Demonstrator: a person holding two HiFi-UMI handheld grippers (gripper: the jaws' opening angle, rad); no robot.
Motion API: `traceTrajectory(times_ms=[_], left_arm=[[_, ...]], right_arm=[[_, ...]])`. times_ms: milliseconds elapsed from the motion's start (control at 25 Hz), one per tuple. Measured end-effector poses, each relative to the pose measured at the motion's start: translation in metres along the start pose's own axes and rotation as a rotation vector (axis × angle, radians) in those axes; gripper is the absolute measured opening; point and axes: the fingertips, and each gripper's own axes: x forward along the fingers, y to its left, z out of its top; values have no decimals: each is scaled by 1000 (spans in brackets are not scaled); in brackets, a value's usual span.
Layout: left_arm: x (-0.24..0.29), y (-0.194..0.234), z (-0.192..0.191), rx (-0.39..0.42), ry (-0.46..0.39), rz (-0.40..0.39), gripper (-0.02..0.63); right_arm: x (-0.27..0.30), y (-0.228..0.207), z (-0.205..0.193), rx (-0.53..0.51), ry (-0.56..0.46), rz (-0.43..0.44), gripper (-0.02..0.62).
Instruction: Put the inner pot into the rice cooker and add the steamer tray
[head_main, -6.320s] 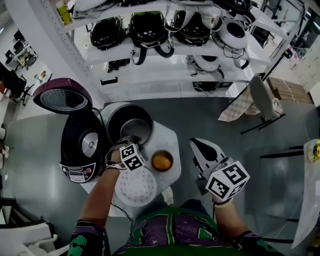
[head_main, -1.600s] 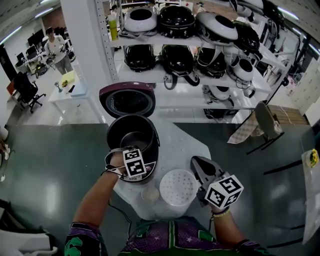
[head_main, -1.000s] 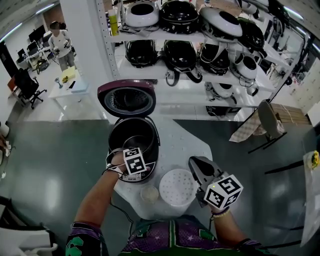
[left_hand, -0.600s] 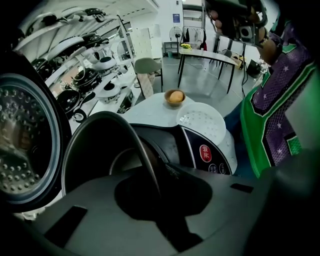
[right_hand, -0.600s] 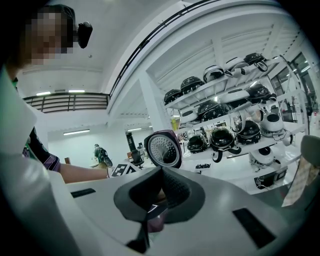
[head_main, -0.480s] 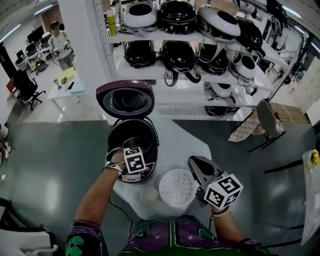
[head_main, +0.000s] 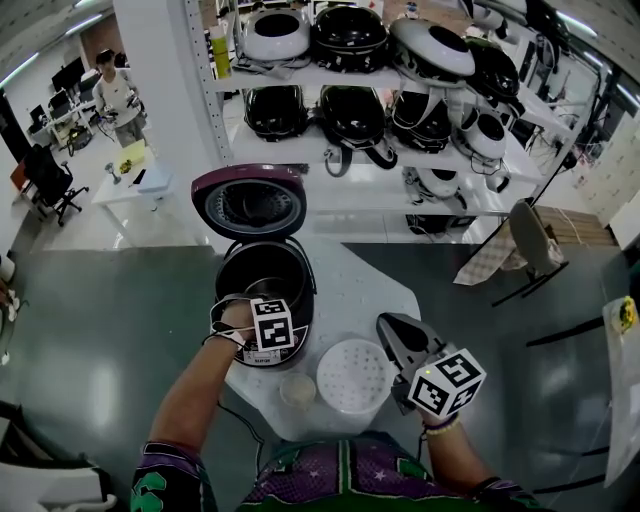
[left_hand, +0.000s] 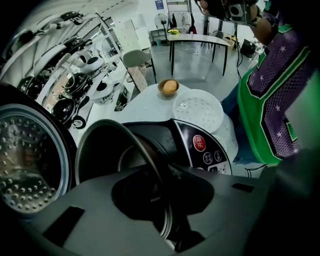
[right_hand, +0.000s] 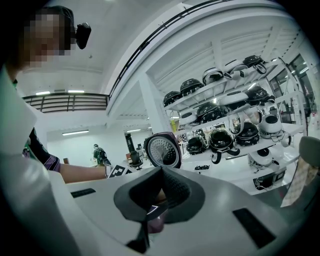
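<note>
Rice cooker (head_main: 228, 280) stood open on the white worktop (head_main: 372, 292), its round lid (head_main: 250, 203) tipped up on the far side with the perforated inner plate facing the person. Its control panel (left_hand: 205, 150) faced the person, with a red button above several smaller ones. The inner pot (head_main: 272, 290) sat down inside the cooker body, its thin rim (left_hand: 102, 131) curving round just within the dark housing. The white, perforated steamer tray (head_main: 355, 375) lay flat on the worktop just beside the cooker, on the person's right and apart from it. The left gripper (head_main: 270, 318) hung over the near edge of the cooker, and in the left gripper view (left_hand: 165, 200) its jaws were clamped on the pot's rim, which ran between them. The right gripper (head_main: 390, 325) hovered above the worktop just beside the tray without touching it; its jaws (right_hand: 150, 212) were pressed together, and they seemed to grip nothing, though a small purplish patch behind them could not be made out. A small bowl (head_main: 297, 388) stood near the worktop's front edge, between the cooker and the tray, with something orange in it (left_hand: 169, 87).
</note>
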Motion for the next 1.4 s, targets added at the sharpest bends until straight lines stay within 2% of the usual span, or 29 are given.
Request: traceTrajectory(times_ms=[40, 80, 440, 560, 720, 960, 1200, 1400], left_arm=[[-3, 0, 1, -1, -6, 2, 89], [-6, -1, 3, -4, -14, 3, 118], [-21, -4, -1, -27, -55, 49, 101], [-29, -5, -3, -61, -90, 62, 100], [-47, -12, -4, -159, -213, 52, 100], [-70, -21, -19, -310, -368, 77, 100], [-93, -58, -34, -491, -564, 38, 100], [-121, -89, -35, -563, -711, 101, 101]], right_arm=[[-1, 0, 0, 3, -2, -1, 6], [-1, 1, -1, 6, -4, -1, 6], [1, 9, -1, 0, -15, 5, 6], [0, 12, -2, -2, -18, 4, 6], [-2, 22, 2, -12, -28, 4, 6], [-7, 34, 12, -31, -44, -11, 6], [-18, 50, 13, -53, -49, -42, 6], [-33, 53, 12, -63, -45, -89, 6]])
